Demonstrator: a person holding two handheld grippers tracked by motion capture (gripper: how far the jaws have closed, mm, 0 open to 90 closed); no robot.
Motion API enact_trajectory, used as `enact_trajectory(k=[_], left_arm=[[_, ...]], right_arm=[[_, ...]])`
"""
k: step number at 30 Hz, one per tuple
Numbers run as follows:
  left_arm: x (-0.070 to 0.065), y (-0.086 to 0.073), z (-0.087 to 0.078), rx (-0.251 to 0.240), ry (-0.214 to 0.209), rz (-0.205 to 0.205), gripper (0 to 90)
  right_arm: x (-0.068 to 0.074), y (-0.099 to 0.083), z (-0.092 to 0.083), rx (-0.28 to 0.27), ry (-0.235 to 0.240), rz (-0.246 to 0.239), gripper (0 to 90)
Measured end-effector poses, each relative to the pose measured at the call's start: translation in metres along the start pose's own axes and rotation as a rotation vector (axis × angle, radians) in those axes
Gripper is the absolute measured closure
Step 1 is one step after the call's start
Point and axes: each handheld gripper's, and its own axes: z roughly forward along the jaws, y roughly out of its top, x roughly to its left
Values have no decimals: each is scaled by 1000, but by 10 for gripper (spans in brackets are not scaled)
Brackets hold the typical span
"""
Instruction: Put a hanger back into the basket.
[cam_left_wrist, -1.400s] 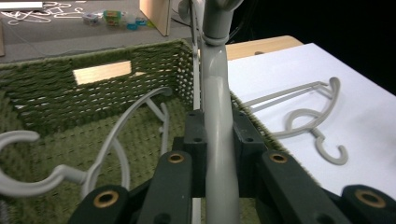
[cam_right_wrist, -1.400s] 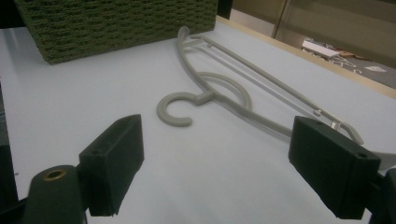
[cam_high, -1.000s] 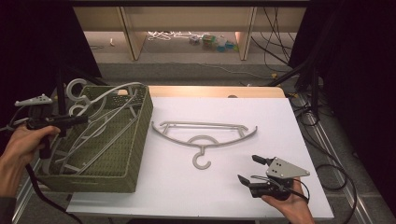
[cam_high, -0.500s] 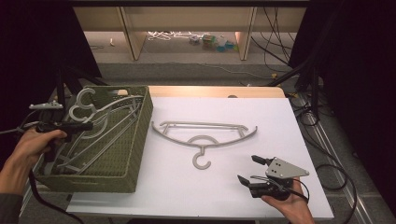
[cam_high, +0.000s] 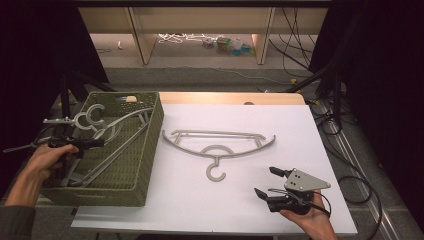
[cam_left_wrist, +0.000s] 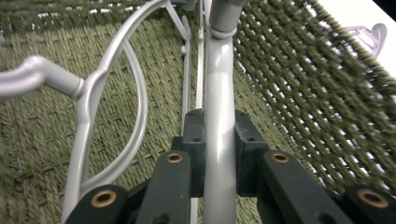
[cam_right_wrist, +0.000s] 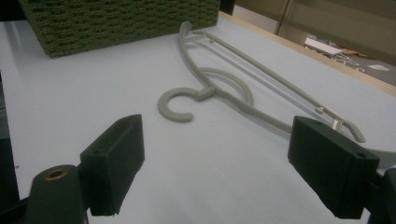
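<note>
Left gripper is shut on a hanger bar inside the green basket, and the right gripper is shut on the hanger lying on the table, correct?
Not quite. The right gripper is open with nothing between its jaws, as the right gripper view shows; the hanger on the table lies apart, beyond them. The left gripper is shut on a hanger bar inside the green basket.

A: What colours are there?

B: The rectangular woven basket (cam_high: 150, 145) is olive green with an open lattice weave in its walls. The curved plastic hanger clamped inside it (cam_left_wrist: 219, 116) is plain pale grey, as is the plastic hanger lying on the table (cam_high: 220, 145).

A: And the table?

B: The flat tabletop (cam_high: 280, 130) is plain white, with a light wooden strip (cam_high: 225, 97) along its far edge.

A: The tools?

B: The left gripper (cam_left_wrist: 219, 140) has black jaws with brass-coloured rivets. The right gripper (cam_high: 266, 182) is black and carries a grey three-cornered plate.
</note>
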Motion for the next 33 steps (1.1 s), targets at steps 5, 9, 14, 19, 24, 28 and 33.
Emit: enact_trajectory(k=[5,9,14,19,24,28,33], left_arm=[[1,-1,3,17,45,2,759],[2,1,-1,18,68,-3,751],[4,2,-7,37,141,6,733],[7,1,-9,80,194,12,749],[9,3,-17,87,246,30,682],[-5,8,-29,-32,270,-18,603],[-32,17,-62,-163,243,-30,503]], right_arm=[[0,0,0,-1,3,4,195],[0,-1,1,-8,-1,3,195],[1,-1,1,-3,7,6,195],[0,-1,1,4,10,1,195],[0,-1,1,7,11,2,195],[-1,-1,0,12,2,1,193],[-1,-1,1,4,8,3,193]])
